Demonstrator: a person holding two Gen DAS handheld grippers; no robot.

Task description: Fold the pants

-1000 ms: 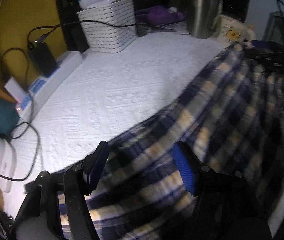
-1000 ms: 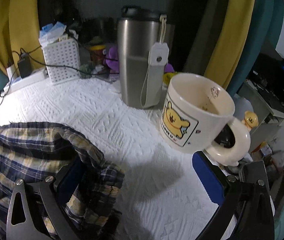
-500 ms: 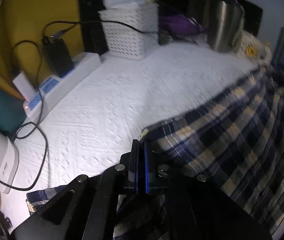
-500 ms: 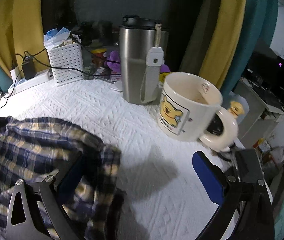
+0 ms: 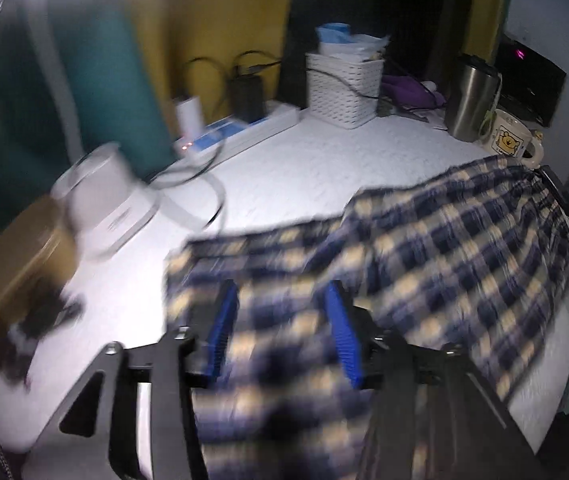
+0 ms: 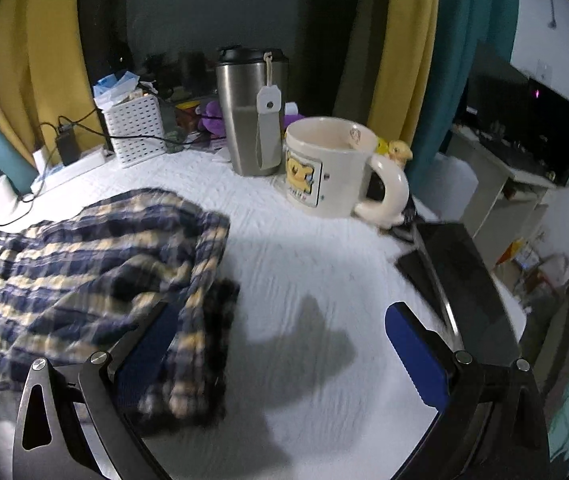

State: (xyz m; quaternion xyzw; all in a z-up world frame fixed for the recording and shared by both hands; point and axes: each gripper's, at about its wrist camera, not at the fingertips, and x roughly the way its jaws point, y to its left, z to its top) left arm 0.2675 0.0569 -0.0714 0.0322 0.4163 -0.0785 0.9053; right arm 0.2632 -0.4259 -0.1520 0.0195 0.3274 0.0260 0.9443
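Note:
The navy and cream plaid pants (image 5: 464, 248) lie bunched on the white textured table cover (image 5: 308, 168). My left gripper (image 5: 282, 336) is open, its blue pads apart above the near end of the pants; the view is blurred. In the right wrist view the pants (image 6: 84, 256) lie at the left, one edge folded over. My right gripper (image 6: 280, 344) is open wide; its left finger is partly covered by the cloth's edge, its right finger hangs over bare cover.
A cream bear mug (image 6: 332, 168) and a steel tumbler (image 6: 250, 108) stand at the back. A white basket (image 5: 342, 88), a power strip with cables (image 5: 240, 128) and a white lamp base (image 5: 112, 200) line the far left edge. A black device (image 6: 456, 272) lies at the right.
My left gripper was shut on the pants' edge half a second ago; it is open now and has pulled back. The right gripper stays open and has drawn back from the mug.

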